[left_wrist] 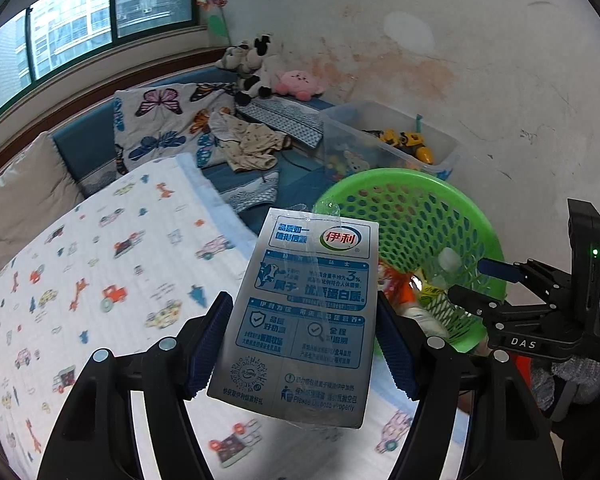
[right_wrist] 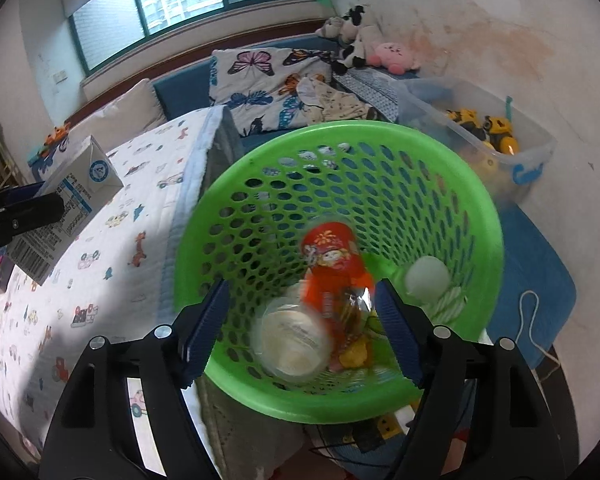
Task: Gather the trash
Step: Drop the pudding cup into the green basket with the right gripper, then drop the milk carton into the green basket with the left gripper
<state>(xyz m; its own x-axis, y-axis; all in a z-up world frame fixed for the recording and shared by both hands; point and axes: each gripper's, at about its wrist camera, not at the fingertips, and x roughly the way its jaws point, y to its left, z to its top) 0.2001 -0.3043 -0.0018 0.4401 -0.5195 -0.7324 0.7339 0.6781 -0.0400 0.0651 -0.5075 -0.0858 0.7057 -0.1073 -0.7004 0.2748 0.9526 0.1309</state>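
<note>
A: What is the left gripper [left_wrist: 304,344] doing?

B: Its blue fingers [left_wrist: 208,344] are pressing on both sides of a silver milk carton [left_wrist: 304,312], which is filling the lower middle of the left wrist view. The carton is standing nearly upright, tilted a little, with a clear plastic strip lying across its top.

A: And where is the bin?

B: The green basket [left_wrist: 404,184] is sitting to the right of the carton in that view, just beside it. The basket's perforated wall is showing wrappers and a pale lump inside. Behind it, a clear toy box [left_wrist: 384,128] is holding yellow toy vehicles.

A: What about the right gripper [right_wrist: 302,328]?

B: Its fingers [right_wrist: 206,328] are standing apart over the basket's near rim, gripping nothing. A red packet [right_wrist: 332,264], blurred, is lying between them but inside the basket [right_wrist: 340,136]; I cannot tell whether it is touching either finger. Beside it, a clear cup [right_wrist: 292,344] is lying on its side at the lower left of the basket's inside, and a white round lump [right_wrist: 426,276] is resting at the right.

A: Is the carton showing there too?

B: Yes, at the left edge of the right wrist view, held over the bedspread [right_wrist: 112,240] printed with little cars.
</note>
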